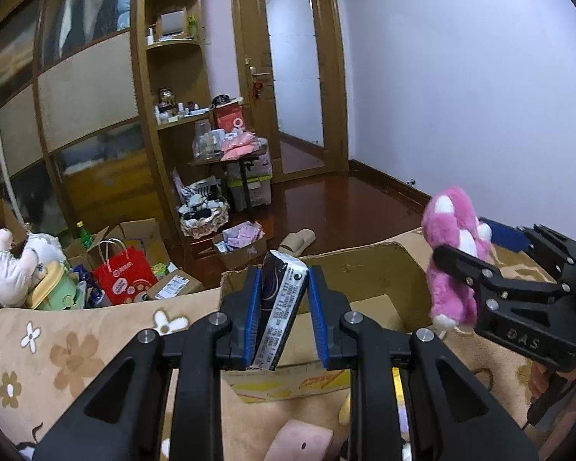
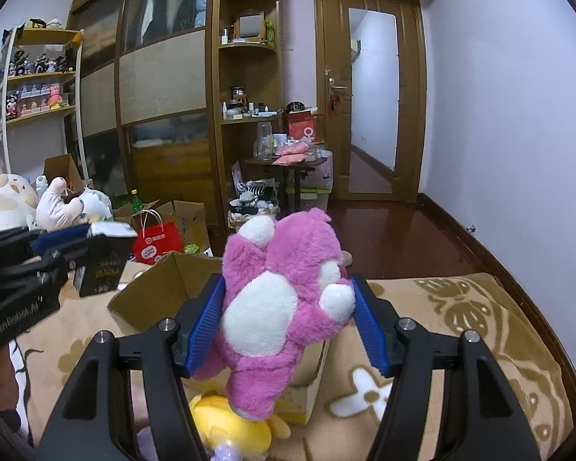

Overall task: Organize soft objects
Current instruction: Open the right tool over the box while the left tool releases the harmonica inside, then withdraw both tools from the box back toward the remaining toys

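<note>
Above the open cardboard box point(image 1: 364, 280), the left gripper point(image 1: 282, 303) jaws pinch a tissue pack point(image 1: 280, 307); right gripper point(image 2: 288, 319) jaws pinch a pink plush point(image 2: 284, 307), a yellow plush point(image 2: 230, 426) beneath.

Both tongs, left point(image 1: 280, 309) and right point(image 2: 290, 324), are built of black angular links fastened with silver screws and faced with ribbed blue pads point(image 2: 207, 320); white lettering is printed on their bodies.

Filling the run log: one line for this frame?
left gripper: shut on black packet | right gripper: shut on pink plush | both above cardboard box
</note>
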`<state>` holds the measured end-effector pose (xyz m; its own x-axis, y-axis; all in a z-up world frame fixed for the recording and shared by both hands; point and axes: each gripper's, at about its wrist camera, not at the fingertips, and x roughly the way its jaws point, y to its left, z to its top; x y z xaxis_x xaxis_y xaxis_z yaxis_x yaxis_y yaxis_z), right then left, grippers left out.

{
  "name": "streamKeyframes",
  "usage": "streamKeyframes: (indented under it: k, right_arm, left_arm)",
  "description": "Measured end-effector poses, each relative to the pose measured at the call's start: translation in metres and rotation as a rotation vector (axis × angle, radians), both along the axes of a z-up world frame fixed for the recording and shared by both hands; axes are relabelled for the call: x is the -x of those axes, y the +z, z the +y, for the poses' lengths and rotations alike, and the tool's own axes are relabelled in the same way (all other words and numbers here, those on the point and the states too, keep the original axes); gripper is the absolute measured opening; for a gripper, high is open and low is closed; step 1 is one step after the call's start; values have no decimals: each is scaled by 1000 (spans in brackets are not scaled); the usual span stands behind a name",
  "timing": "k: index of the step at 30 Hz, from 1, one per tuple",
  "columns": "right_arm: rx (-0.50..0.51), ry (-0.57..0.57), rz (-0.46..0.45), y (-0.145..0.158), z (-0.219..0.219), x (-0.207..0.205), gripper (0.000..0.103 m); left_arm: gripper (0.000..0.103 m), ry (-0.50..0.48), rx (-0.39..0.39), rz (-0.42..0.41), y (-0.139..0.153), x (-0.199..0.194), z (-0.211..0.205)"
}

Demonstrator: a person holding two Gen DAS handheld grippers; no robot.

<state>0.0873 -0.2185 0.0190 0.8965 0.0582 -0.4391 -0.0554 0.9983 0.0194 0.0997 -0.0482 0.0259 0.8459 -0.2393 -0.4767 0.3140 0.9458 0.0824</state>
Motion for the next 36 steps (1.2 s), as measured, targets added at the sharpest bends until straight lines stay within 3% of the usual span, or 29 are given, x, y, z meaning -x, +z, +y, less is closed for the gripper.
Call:
streamKeyframes:
  k: [5, 17, 26, 29, 32, 34, 36]
  right_arm:
    - [-29, 0, -8, -8, -8, -13, 69]
    - [-97, 64, 52, -42, -17, -45, 69]
    - [-101, 68, 77, -49, -16, -43, 69]
    - [-106, 63, 74, -46, -18, -38, 74]
    - [-111, 53, 72, -44, -20, -32, 80]
    - [-117, 46, 74, -43, -21, -30, 81]
    - [-124, 41, 74, -41, -22, -26, 83]
  left_arm:
    - [23, -1, -1, 21, -16, -18, -4]
    - [24, 50, 11, 163, -63, -63, 6]
    - [27, 88, 24, 234, -69, -70, 18]
    - [28, 94, 31, 249, -66, -68, 21]
    - [33, 104, 15, 254, -63, -63, 22]
    - [47, 121, -2, 247, -61, -59, 22]
    - [53, 137, -28, 225, -57, -55, 21]
